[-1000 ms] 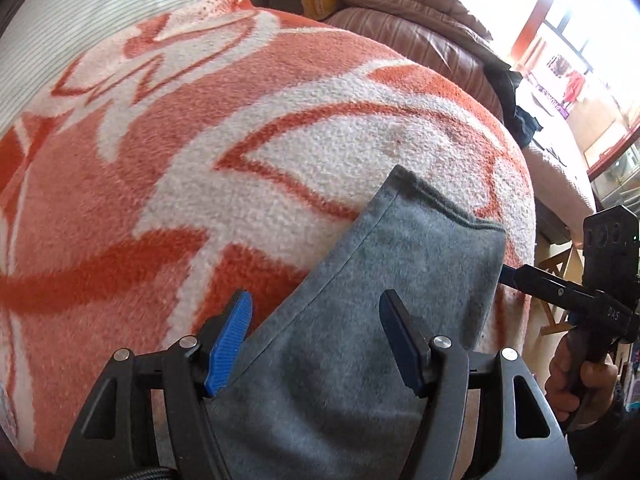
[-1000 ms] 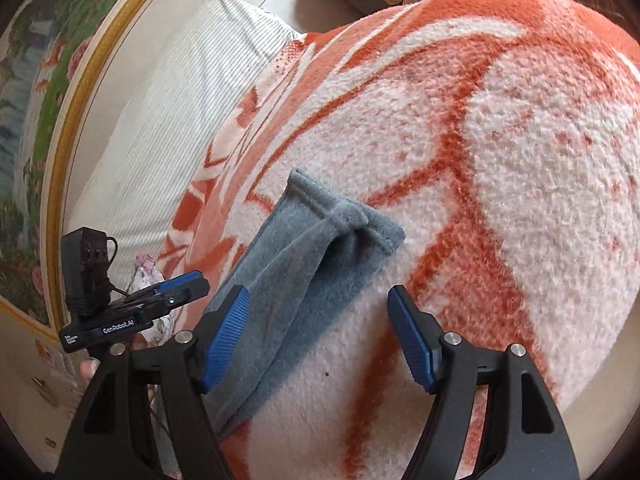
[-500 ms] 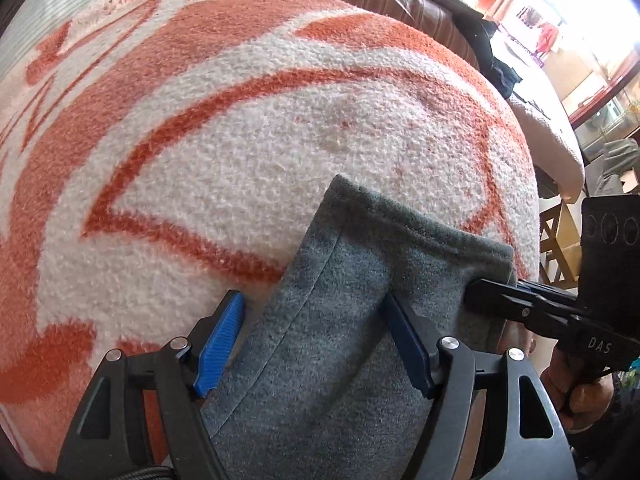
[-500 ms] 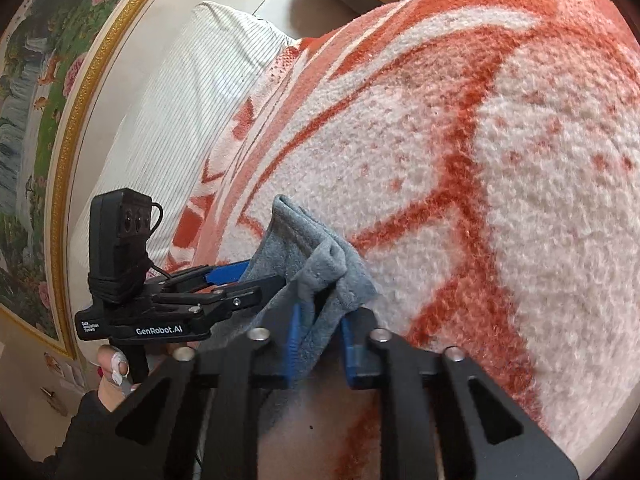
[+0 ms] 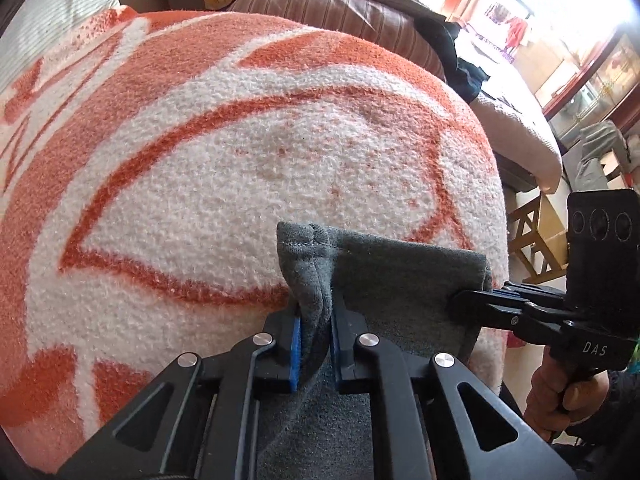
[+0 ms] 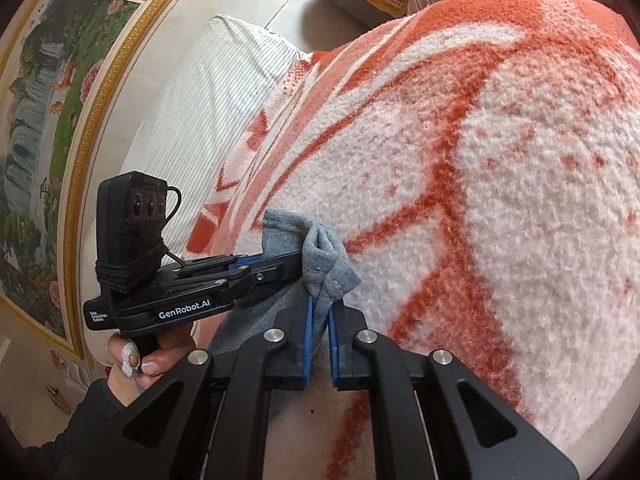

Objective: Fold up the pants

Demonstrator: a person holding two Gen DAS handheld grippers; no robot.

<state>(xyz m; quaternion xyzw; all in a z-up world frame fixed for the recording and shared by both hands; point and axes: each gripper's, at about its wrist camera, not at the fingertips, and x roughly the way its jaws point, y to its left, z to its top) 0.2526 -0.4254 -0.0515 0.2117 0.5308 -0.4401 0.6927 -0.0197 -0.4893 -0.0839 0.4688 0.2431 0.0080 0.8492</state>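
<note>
Both claws — left claw [image 5: 314, 344], right claw [image 6: 318, 340] — now pinch the pants [image 5: 400, 280] on the orange-white blanket [image 5: 240, 160].

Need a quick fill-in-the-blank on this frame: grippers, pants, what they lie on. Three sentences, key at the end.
1. Both the left gripper and the right gripper are shut on the ____ pants.
2. The pants lie on an orange and ____ blanket.
3. Each gripper pinches one ____ of the pants' end.

Missing words: gray; white; corner
</note>
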